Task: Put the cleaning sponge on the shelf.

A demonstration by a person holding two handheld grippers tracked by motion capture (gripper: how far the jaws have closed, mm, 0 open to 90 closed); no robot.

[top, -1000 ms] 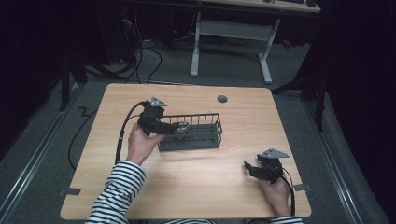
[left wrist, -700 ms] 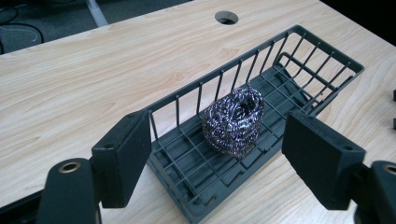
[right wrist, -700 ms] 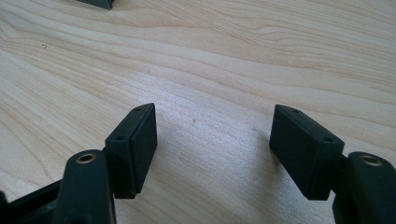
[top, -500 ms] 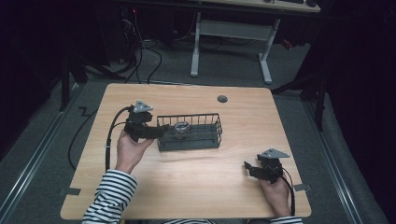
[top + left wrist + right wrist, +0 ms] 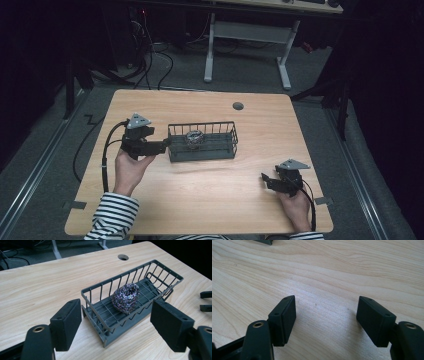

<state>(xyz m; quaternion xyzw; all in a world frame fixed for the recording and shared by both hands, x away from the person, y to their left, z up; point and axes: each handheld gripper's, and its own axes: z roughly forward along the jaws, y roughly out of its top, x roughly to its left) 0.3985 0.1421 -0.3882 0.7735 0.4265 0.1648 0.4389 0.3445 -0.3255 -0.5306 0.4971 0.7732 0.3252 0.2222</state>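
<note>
Steel-wool scouring pad, dark and glinting, resting on the floor of a grey wire basket, left of its middle in the high view, at the centre of a light wood-grain table. Seen in the high view too: pad inside basket.

Left gripper held level just off the basket's left end, jaws spread wide and holding nothing, tips close to the short end wall, contact impossible to judge. In the left gripper view, left gripper aimed along the basket's length, black pads flanking the near end without touching the wire. Left hand wrapped under the tool, striped sleeve entering from the bottom edge, black cable looping off toward the table's left side.

Right gripper low near the front right corner, well apart from the basket, jaws likewise parted and empty, pointing left. In the right gripper view, right gripper hovering over bare wood.

Round cable hole near the far edge. Beyond, grey carpet, a dim room, loose cables and the white legs of a second desk.
</note>
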